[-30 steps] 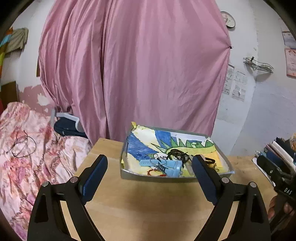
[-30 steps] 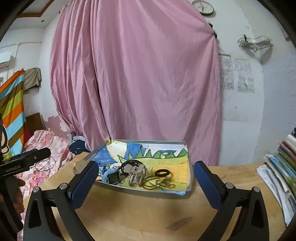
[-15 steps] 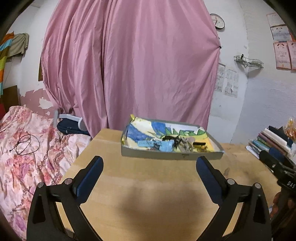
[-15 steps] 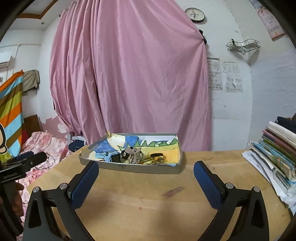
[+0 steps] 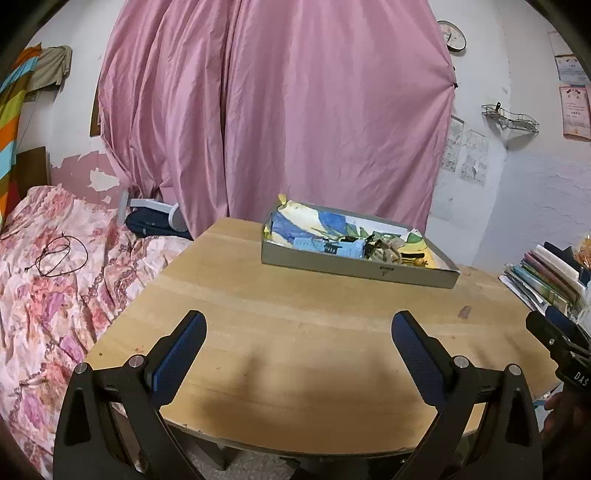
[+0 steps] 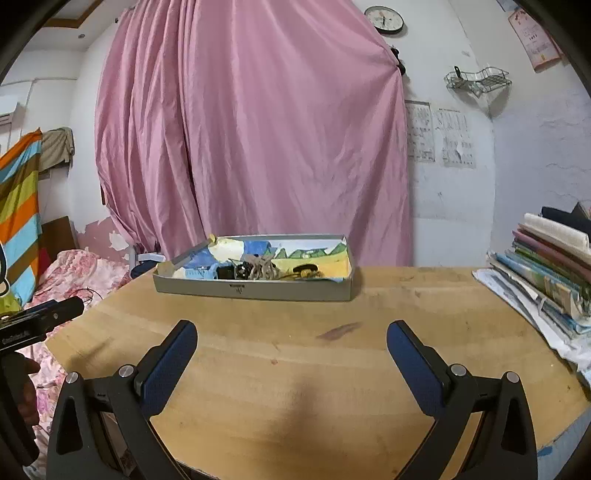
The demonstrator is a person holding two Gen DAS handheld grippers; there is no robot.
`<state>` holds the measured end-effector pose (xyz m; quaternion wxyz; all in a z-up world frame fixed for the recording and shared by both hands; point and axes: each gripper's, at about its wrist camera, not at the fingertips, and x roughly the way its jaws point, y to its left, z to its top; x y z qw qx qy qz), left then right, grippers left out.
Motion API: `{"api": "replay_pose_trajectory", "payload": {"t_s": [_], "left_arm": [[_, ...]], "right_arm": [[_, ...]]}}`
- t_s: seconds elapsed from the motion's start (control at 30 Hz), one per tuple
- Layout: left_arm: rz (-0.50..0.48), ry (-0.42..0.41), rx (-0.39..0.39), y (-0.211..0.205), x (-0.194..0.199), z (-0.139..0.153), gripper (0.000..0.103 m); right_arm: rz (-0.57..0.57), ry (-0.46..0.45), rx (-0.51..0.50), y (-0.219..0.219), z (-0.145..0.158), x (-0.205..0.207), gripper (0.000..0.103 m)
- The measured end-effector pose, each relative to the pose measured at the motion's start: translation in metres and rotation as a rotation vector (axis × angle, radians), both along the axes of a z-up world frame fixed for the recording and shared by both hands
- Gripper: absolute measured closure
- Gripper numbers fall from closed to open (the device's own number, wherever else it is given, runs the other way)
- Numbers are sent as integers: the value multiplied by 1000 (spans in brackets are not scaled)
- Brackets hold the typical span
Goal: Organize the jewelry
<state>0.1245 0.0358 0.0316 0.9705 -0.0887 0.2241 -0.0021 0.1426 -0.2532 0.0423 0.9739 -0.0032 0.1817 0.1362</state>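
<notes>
Left gripper [image 5: 297,325]: jaws spread wide, nothing between the blue pads [image 5: 177,356], nothing touched. It hangs over the near edge of the wooden table [image 5: 295,332], with bare tabletop under and between the fingers.

Right gripper [image 6: 291,334]: same condition, jaws wide apart, empty, blue pads [image 6: 168,369] clear of any object. It hovers above the near part of the table [image 6: 295,350]. Its black body also shows at the right edge of the left wrist view [image 5: 561,343]; the left gripper's body shows at the left edge of the right wrist view [image 6: 33,325].

Grey tray [image 5: 354,266]: sits on the far side of the table, well apart from both grippers, ahead of them. In the left wrist view it lies ahead and a little right of centre; in the right wrist view [image 6: 255,290] ahead and slightly left. The tray is lined with a coloured drawing [image 6: 314,254] in blue, yellow and green.

Jewelry [image 6: 266,269]: a tangled heap in the middle of the tray. Discernible: a light blue watch with strap [image 5: 332,246], a dark band [image 6: 306,266], a brownish knot of chains or keys [image 5: 388,245]. Individual pieces too small to separate further.

Surroundings: pink curtain [image 5: 295,110] behind the table, bed with floral cover [image 5: 55,266] to the left, stack of books [image 6: 554,254] at the table's right edge, wall clock [image 6: 384,19] high up.
</notes>
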Motion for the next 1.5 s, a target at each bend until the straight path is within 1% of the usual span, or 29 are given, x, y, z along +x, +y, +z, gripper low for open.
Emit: {"api": "replay_pose_trajectory", "payload": {"t_s": [0.3,0.5,0.9,1.17,1.5], "left_arm": [[17,18,27,4,0,-14,5],[8,8,39,2,2,-18,5],[-12,-50,52,-1,-1,-19,5],[-11,-71,68,-3,-2,-17,5],[-11,-71,68,-3,-3,-17,5]], "right_arm": [[-20,12,-9,0,-10,2,0],[-32,5,-2,-1,-12,4,0],[-44,-57,7,-1,-14,-4,0],[-46,-63,4,0,-13,-4,0],[-44,-64,5,1,-13,-5,0]]}}
